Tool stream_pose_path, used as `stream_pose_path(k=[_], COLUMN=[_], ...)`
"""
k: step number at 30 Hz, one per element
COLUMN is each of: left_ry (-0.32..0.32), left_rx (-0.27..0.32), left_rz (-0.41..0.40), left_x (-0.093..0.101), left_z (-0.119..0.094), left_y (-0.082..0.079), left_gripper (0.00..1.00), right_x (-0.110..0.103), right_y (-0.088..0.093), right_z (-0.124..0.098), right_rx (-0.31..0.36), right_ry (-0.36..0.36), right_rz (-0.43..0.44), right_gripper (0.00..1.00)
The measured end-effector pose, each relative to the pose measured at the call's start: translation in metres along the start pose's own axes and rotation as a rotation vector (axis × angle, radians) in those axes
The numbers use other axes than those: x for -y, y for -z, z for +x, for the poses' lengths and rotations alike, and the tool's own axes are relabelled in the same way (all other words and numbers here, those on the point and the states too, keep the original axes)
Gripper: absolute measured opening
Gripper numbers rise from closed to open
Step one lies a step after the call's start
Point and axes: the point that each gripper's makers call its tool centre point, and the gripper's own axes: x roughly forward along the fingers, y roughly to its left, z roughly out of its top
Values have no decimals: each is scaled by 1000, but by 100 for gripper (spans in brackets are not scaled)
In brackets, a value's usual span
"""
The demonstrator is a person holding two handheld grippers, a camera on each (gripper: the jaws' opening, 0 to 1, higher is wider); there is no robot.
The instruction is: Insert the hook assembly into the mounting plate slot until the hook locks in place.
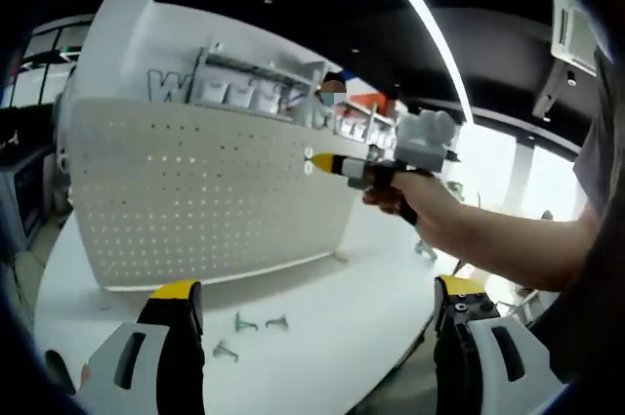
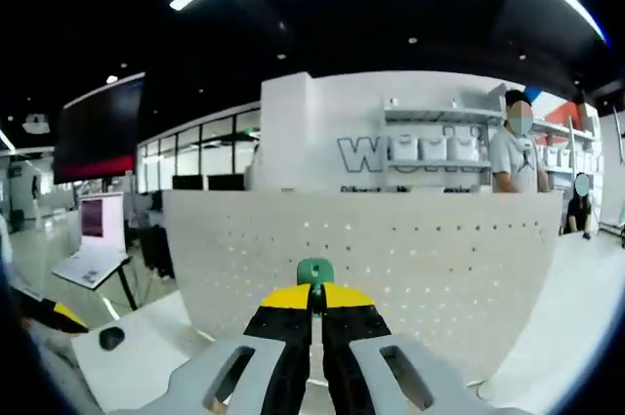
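A: Step? We judge it's the approach. Our right gripper [image 2: 314, 322] has its jaws pinched together on one green hook [image 2: 315, 271], which sticks out just past the tips, close before the pegboard [image 2: 410, 269] but apart from it.

B: Left gripper [image 1: 317, 322]?

A: Jaws spread wide, nothing between. Just beyond them, three spare hooks [image 1: 251, 329] lie on the white table [image 1: 322, 356].

B: Next move?

A: We'd line the hook up with a hole and push until it locks. One pegboard stands ahead of both claws.

B: Far side?

A: Two people stand past the board, by a shelf [image 2: 430, 146].
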Motion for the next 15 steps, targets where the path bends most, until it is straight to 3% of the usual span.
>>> stream_pose_path(k=[15], left_ry=[-29], left_rx=[-4], left_rz=[-30], left_x=[-24], left_z=[2], left_y=[-1], left_gripper=[100], right_x=[19], right_y=[-22], right_z=[49], right_rx=[77], right_ry=[87], right_rz=[-11], right_gripper=[0])
